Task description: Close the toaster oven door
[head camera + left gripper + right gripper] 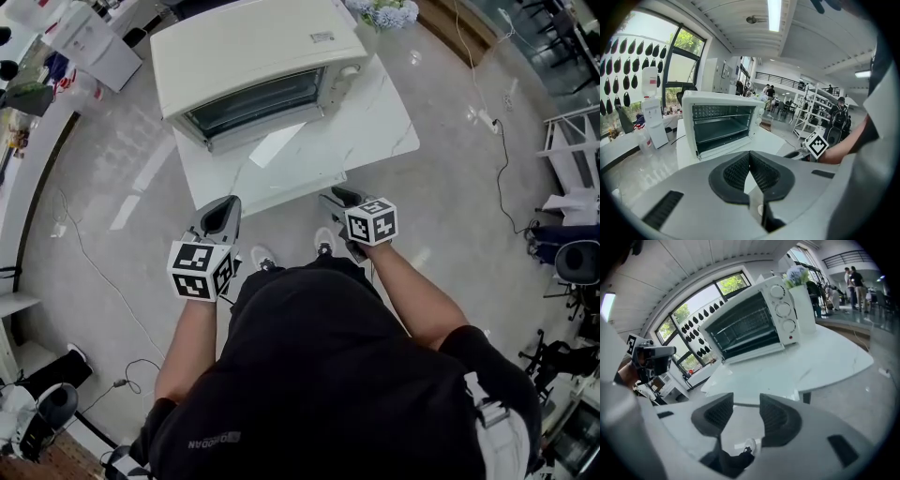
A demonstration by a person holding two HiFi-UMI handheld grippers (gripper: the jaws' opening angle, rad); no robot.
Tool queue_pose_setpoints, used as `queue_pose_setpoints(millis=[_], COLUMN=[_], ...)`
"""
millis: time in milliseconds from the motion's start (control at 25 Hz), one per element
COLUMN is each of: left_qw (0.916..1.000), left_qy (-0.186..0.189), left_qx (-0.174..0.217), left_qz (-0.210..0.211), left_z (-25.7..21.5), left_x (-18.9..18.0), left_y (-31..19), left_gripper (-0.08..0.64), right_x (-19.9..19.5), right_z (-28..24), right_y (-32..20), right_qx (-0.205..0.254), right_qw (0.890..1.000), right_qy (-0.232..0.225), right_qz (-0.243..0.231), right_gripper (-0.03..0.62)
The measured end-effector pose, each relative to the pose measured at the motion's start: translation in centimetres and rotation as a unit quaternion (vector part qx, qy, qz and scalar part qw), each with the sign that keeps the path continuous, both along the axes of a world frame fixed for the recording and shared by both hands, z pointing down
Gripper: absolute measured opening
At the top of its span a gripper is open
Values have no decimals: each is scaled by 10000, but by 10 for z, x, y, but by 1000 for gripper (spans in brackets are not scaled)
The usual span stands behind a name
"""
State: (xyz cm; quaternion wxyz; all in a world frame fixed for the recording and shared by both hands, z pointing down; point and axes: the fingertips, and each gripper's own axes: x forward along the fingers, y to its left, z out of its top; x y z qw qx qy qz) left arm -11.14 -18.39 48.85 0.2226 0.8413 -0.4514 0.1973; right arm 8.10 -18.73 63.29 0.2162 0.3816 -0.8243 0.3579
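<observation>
Approach not yet begun: the cream metal toaster oven (253,56) stands at the white marble table's (375,122) far edge, its glass door (275,145) down. The left gripper (221,214) is pinched together and empty, the right gripper (341,199) parted and empty. Next, I judge, a gripper must reach and lift the door.

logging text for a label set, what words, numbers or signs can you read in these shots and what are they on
Nothing reads clearly.
Sticker on top of the toaster oven: too small to read.
Print on the person's black shirt: upside down and too blurred to be sure of.
Dials on the oven front: markings too blurred.
Marker cubes: black-and-white square patterns, no words.
</observation>
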Motion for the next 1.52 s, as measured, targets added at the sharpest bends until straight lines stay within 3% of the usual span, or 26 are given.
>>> queue_pose_setpoints(millis=[200, 520, 880, 1160, 1360, 1520], left_qw=[9999, 9995, 9992, 9993, 9994, 9995], left_qy=[-82, -151, -105, -126, -152, -147], left_qx=[-81, -152, -152, -154, -153, -147], left_qz=[-62, -213, -354, -305, -260, -253], left_z=[5, 10, 8, 10, 10, 10], left_x=[-6, -15, -19, -16, -17, -18], left_y=[3, 9, 10, 7, 9, 7], left_gripper=[3, 3, 3, 3, 3, 3], right_x=[11, 23, 9, 24, 25, 24], right_z=[54, 102, 104, 110, 100, 90], right_y=[2, -14, -14, -18, -22, -24], right_qx=[-642, -1236, -1268, -1259, -990, -941], right_qw=[9965, 9809, 9843, 9788, 9825, 9793], right_qy=[-151, -549, -516, -515, -682, -943], right_qz=[510, 1400, 1113, 1530, 1423, 1522], right_gripper=[163, 163, 163, 163, 163, 163])
